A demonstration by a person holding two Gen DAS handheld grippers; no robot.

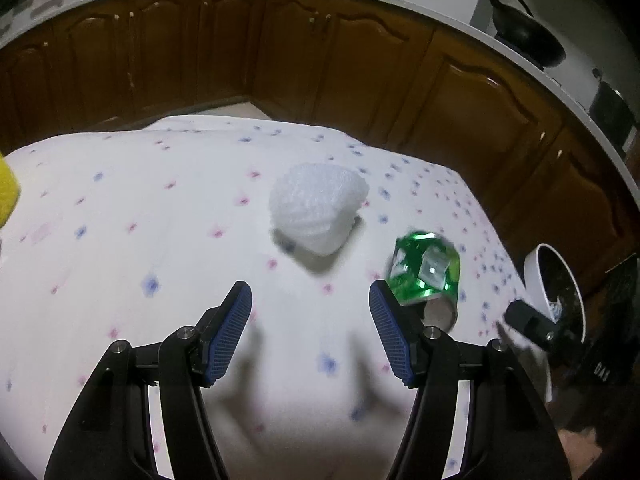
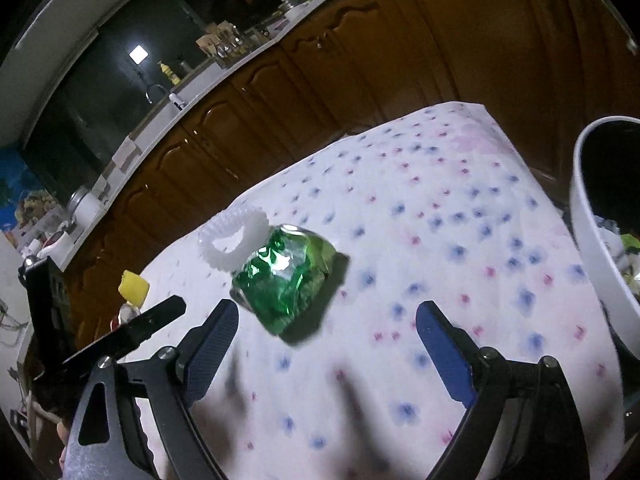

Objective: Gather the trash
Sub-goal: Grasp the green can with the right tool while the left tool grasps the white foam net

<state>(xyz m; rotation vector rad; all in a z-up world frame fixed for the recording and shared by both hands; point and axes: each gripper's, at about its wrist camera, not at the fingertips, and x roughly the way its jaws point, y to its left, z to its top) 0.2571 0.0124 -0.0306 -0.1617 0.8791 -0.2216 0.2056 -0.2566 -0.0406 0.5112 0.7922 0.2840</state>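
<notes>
Left wrist view: left claw (image 1: 310, 318) hovering over table (image 1: 120, 200), jaws gaping wide, gripping nothing. White foam wad (image 1: 316, 208) lying ahead of it; crushed green can (image 1: 426, 276) lying just beside its right finger. Right wrist view: right claw (image 2: 326, 338) also gaping wide, gripping nothing, can (image 2: 286, 280) sitting between and ahead of its fingers, touching foam (image 2: 232, 242). White bin (image 2: 596, 232) standing at table's right edge.

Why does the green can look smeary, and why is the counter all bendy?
Left wrist view: the can is blurred and the fisheye lens curves the counter. Right wrist view: the can shows bright glare and casts a dark shadow on the cloth.
</notes>
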